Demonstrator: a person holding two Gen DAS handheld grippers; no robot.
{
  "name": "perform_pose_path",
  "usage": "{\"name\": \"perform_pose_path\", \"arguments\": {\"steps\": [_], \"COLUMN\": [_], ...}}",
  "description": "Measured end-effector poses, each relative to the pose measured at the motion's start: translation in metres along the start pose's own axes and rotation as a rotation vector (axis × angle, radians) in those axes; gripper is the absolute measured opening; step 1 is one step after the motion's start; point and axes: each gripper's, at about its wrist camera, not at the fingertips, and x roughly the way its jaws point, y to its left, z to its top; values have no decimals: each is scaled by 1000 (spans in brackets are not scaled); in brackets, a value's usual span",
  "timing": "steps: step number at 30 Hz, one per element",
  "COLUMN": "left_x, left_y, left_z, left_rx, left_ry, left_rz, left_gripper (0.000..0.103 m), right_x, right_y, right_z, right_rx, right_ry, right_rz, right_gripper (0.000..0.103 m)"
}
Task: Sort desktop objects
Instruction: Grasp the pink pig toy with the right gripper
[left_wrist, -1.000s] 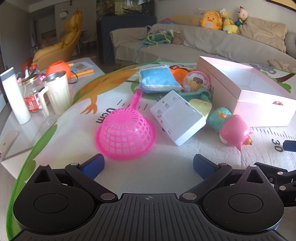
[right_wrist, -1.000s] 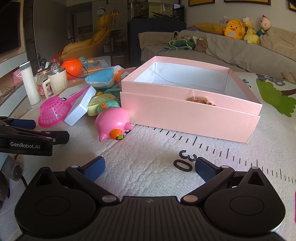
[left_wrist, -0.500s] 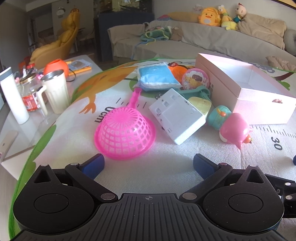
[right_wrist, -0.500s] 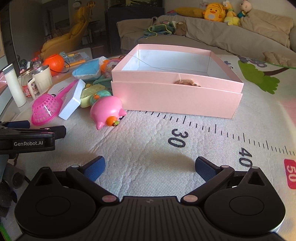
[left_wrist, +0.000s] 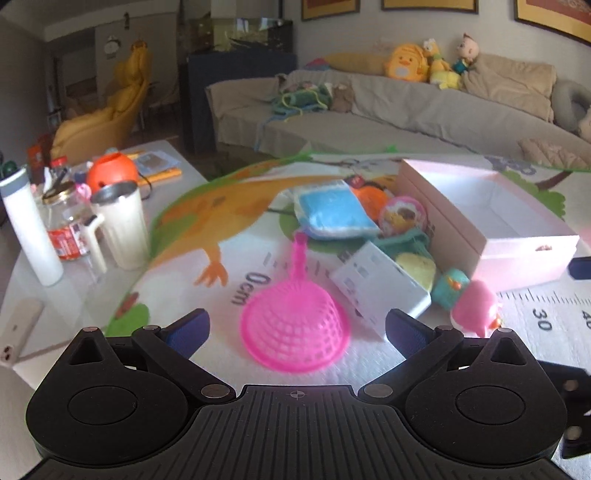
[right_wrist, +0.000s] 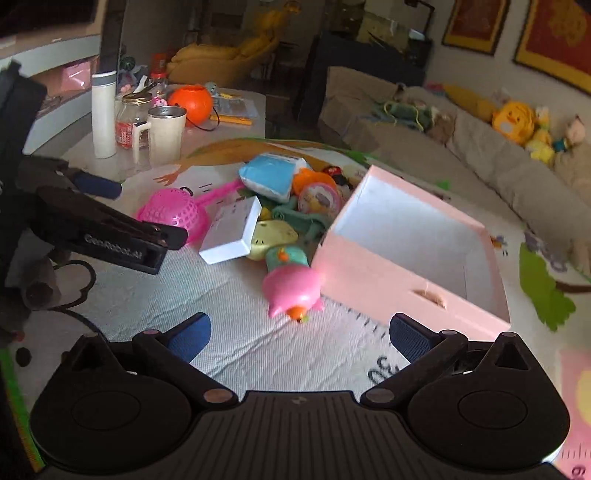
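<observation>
Both grippers have swung toward the toy pile since a second ago; nothing is picked up yet.

Right gripper (right_wrist: 299, 332) now faces the pink pig toy (right_wrist: 293, 291), which lies between its wide-open, empty fingers, touching the near wall of the open pink box (right_wrist: 406, 295). Left gripper (left_wrist: 295, 328), jaws equally wide and empty, frames the upturned pink mesh scoop (left_wrist: 295, 332) on the play mat (left_wrist: 177, 236), toward its left edge. Sorting looks barely begun: the box appears empty, while a white box (right_wrist: 231, 230), blue packet (right_wrist: 271, 177) and small toys crowd beside it. The pig is glossy, rounded, probably slippery.
</observation>
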Motion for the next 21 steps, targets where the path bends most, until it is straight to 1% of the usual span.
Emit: {"name": "perform_pose_path", "arguments": {"steps": [1, 3, 4, 5, 6, 7, 9, 10, 11, 12, 13, 14, 15, 16, 17, 18, 19, 20, 21], "left_x": [-3, -8, -10, -10, -10, -9, -5, -3, -1, 0, 0, 0, 0, 1, 3, 5, 7, 8, 9], "left_y": [6, 19, 25, 29, 33, 37, 41, 42, 42, 41, 41, 40, 39, 36, 33, 27, 20, 13, 3], "left_z": [5, 12, 14, 16, 17, 18, 18, 18, 18, 16, 14, 11, 8, 3, 0, -3, -6, -7, -9], "left_rx": [-15, -46, -61, -74, -85, -95, -111, -115, -114, -110, -103, -95, -87, -76, -65, -43, -18, 7, 45], "left_ry": [-13, -29, -30, -32, -33, -33, -25, -20, -16, -11, -9, -6, -1, 12, 23, 34, 37, 34, 23], "left_rz": [6, 12, 18, 24, 29, 31, 30, 24, 17, 11, 6, 0, -8, -22, -37, -61, -82, -97, -105], "left_gripper": [103, 103, 103, 103, 103, 103, 103, 103, 103, 103, 103, 103, 103, 103, 103, 103, 103, 103, 103], "right_x": [10, 34, 47, 58, 64, 63, 52, 46, 38, 31, 23, 16, 8, 0, -6, -11, -11, -5, 1], "right_y": [2, 7, 8, 8, 8, 9, 12, 12, 13, 11, 5, -6, -21, -37, -54, -76, -92, -115, -132], "right_z": [5, 15, 20, 24, 27, 28, 29, 29, 27, 26, 24, 20, 16, 11, 6, 0, -4, -7, -10], "right_rx": [-23, -36, -16, 22, 69, 107, 117, 109, 90, 70, 61, 69, 95, 133, 179, 247, 299, 370, 438], "right_ry": [-14, -12, 4, 23, 33, 9, -54, -82, -117, -136, -148, -163, -183, -203, -222, -239, -239, -221, -206], "right_rz": [1, 7, 13, 42, 105, 160, 292, 326, 329, 295, 240, 178, 110, 45, -20, -104, -156, -202, -232], "right_gripper": [97, 96, 95, 93, 90, 90, 90, 90, 90, 90, 90, 90, 92, 99, 103, 103, 103, 103, 103]}}
